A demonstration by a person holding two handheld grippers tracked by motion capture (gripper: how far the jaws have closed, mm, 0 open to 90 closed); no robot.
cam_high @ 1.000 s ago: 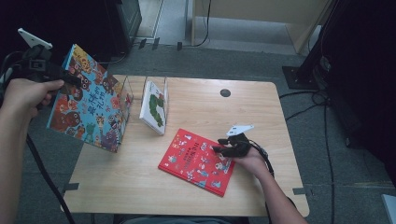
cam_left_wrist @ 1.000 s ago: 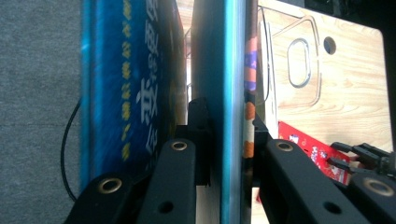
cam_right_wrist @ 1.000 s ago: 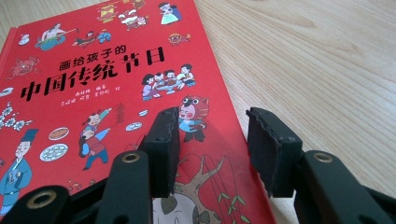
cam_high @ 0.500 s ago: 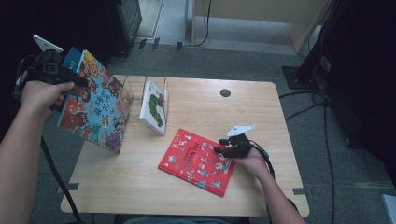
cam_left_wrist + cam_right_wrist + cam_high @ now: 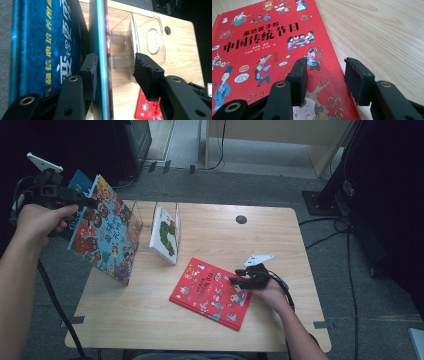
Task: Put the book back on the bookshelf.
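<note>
**Books to rack: roughly halfway**

1 green book (image 5: pixel 165 234) is already parked in the clear rack (image 5: pixel 176 222), upper middle. The colourful book (image 5: pixel 106 230) at left was just released as the left gripper (image 5: pixel 117 72) jaws opened. The red book (image 5: pixel 212 291), lower centre, is untouched under the open right gripper (image 5: pixel 325 80).

The red book (image 5: pixel 262 50) reads "画给孩子的中国传统节日"; the blue book's (image 5: pixel 47 45) yellow and white characters are only partly legible.

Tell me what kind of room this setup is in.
Probably a lab or office space arranged for recording, not a home. A small wooden table stands on grey carpet, with cables trailing across the floor and dark equipment stands around it. Children's picture books, including the red book, look like props.
</note>
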